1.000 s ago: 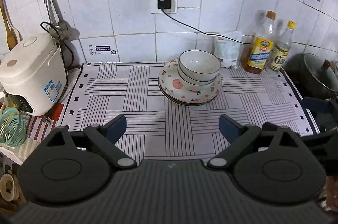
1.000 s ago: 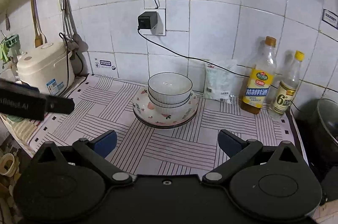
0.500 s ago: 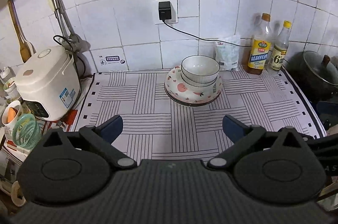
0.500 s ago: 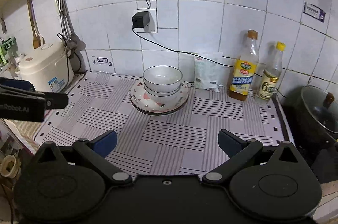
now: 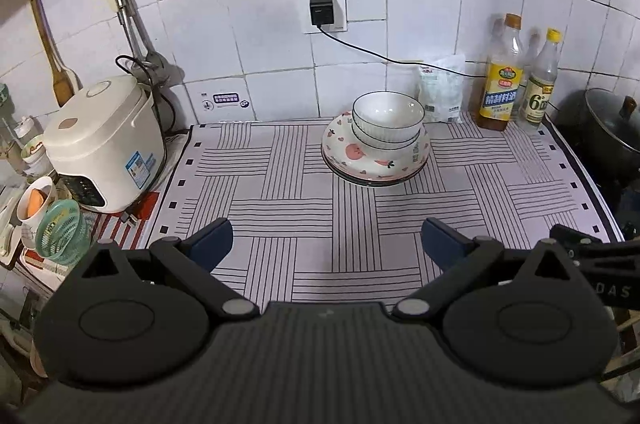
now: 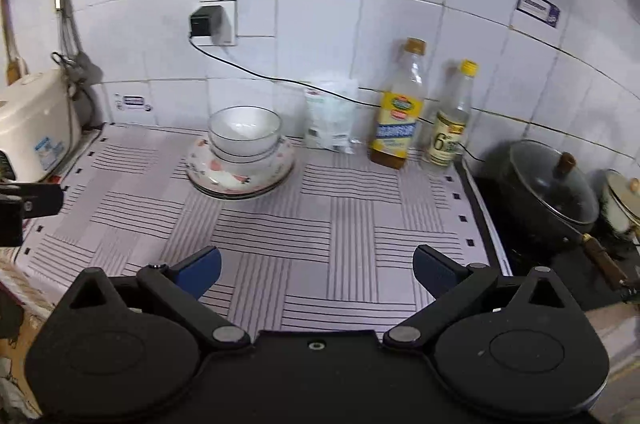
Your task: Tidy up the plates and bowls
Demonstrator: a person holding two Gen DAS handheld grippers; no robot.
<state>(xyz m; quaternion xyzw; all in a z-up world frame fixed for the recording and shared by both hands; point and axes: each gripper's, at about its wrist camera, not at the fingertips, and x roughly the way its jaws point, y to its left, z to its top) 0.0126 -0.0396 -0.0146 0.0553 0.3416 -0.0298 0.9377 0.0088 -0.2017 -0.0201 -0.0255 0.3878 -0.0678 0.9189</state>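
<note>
White bowls (image 5: 387, 121) sit nested on the plates (image 5: 376, 159) ahead of both tools, left tool (image 5: 326, 244) & right tool (image 6: 316, 270) spread wide w/ nothing held, so stacking looks done, little left.

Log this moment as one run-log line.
left gripper: open, empty | right gripper: open, empty | bowls: nested on plates | stack: on striped mat, untouched

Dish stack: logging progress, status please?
Left gripper and right gripper both open, empty. Bowls nested on plates, untouched. Mat between clear.
</note>
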